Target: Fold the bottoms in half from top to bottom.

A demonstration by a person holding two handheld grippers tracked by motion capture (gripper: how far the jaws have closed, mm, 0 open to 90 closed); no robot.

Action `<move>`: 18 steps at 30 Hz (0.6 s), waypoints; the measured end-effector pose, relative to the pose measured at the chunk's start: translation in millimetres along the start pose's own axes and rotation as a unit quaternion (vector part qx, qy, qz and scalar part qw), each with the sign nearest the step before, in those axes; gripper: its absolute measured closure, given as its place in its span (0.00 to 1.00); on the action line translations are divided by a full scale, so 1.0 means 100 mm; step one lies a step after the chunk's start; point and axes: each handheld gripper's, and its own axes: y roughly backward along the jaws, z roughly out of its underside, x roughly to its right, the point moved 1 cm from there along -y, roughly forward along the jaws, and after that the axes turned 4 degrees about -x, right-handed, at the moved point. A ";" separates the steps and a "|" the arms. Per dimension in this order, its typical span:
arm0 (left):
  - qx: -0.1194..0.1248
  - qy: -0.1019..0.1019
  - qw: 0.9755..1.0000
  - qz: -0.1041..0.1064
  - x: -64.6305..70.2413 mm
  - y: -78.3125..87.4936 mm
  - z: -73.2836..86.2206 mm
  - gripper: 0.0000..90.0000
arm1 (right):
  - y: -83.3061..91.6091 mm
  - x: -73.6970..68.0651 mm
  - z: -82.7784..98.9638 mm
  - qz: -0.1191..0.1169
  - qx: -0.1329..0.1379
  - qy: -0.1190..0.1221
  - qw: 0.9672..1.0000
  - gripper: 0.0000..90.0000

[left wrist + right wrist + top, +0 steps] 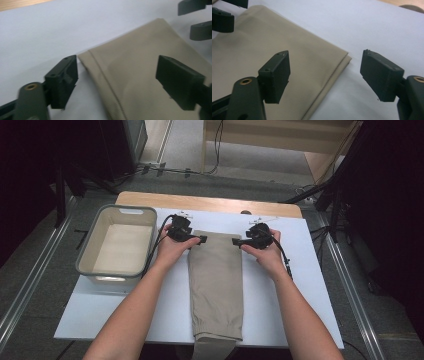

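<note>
Wooden table [150, 198] under a white sheet [300, 270] covering nearly all of the top. Flat on the sheet, folded beige trousers [216, 280], far corners lying between the jaws on either side, near end hanging past the front edge. Beyond the outer jaw on the left, a grey tub [90, 251] resting on the sheet, just beside the trousers, not touching.

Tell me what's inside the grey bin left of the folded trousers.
The grey bin looks empty: a bare pale floor shows inside. Its near wall hides the strip of floor just behind it, so something flat there could go unseen.
</note>
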 end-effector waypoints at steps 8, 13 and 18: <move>-0.016 0.013 1.000 -0.012 -0.09 -0.09 0.02 0.43 | -0.13 0.08 0.03 0.016 -0.015 -0.005 1.000 0.36; -0.022 0.027 0.999 -0.028 -0.10 -0.11 0.00 0.50 | -0.20 0.10 0.03 0.023 -0.019 -0.002 1.000 0.38; -0.036 0.025 0.999 -0.027 -0.10 -0.10 0.00 0.69 | -0.23 0.05 0.02 0.018 -0.014 0.001 1.000 0.63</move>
